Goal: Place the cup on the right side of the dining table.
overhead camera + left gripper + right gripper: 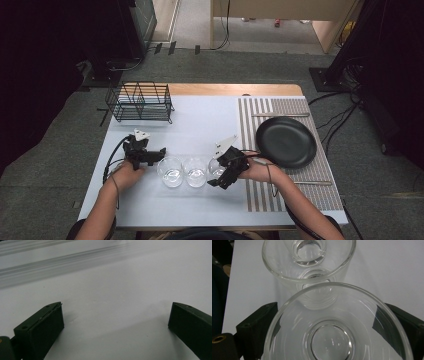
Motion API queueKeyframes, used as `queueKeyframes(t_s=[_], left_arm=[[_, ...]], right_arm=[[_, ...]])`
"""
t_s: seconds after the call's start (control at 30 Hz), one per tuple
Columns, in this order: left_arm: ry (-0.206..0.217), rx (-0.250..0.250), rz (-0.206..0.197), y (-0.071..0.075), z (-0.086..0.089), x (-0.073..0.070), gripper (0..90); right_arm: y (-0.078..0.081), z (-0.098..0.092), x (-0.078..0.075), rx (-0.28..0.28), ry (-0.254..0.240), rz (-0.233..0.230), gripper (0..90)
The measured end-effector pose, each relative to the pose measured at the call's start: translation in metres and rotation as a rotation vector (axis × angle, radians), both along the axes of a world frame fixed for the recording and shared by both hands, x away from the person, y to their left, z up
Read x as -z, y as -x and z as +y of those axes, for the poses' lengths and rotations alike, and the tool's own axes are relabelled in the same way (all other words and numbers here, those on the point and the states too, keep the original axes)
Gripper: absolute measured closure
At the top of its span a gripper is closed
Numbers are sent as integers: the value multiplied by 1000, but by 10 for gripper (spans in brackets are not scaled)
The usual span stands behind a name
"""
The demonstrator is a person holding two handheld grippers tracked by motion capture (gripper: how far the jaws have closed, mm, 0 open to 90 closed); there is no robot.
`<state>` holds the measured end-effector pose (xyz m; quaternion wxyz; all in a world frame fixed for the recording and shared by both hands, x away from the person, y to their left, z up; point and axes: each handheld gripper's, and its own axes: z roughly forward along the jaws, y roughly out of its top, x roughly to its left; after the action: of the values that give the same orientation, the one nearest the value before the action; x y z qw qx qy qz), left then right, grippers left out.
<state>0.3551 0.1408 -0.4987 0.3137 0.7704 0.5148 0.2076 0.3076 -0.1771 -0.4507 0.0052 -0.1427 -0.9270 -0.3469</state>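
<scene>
Three clear glasses stand in a row near the table's front: a left glass (171, 172), a middle glass (195, 171) and a right glass (216, 167). My right gripper (220, 175) comes in from the right and straddles the right glass. In the right gripper view (329, 322) both black jaws sit against the walls of that right glass (332, 340), with the middle glass (309, 270) just beyond it. My left gripper (159, 154) rests just left of the left glass, apart from it. Its jaws (116, 320) stand wide open over bare table.
A black plate (286, 141) lies on a striped placemat (280, 192) at the right, with a thin utensil (280, 115) behind it and another (312, 182) in front. A black wire rack (140, 102) stands at the back left of the white table (200, 125).
</scene>
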Motion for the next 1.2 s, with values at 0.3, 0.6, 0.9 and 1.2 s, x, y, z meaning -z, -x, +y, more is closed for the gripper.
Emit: queueKeyframes(t_s=[0.3,0.6,0.9,1.2], left_arm=[[0,0,0,0,0,0,0],[0,0,0,0,0,0,0],[0,0,0,0,0,0,0],[0,0,0,0,0,0,0]], right_arm=[[1,0,3,-16,5,-4,109],[1,0,4,-11,17,-23,156],[0,-1,4,-21,17,-21,180],[1,-2,2,-28,8,-45,193]])
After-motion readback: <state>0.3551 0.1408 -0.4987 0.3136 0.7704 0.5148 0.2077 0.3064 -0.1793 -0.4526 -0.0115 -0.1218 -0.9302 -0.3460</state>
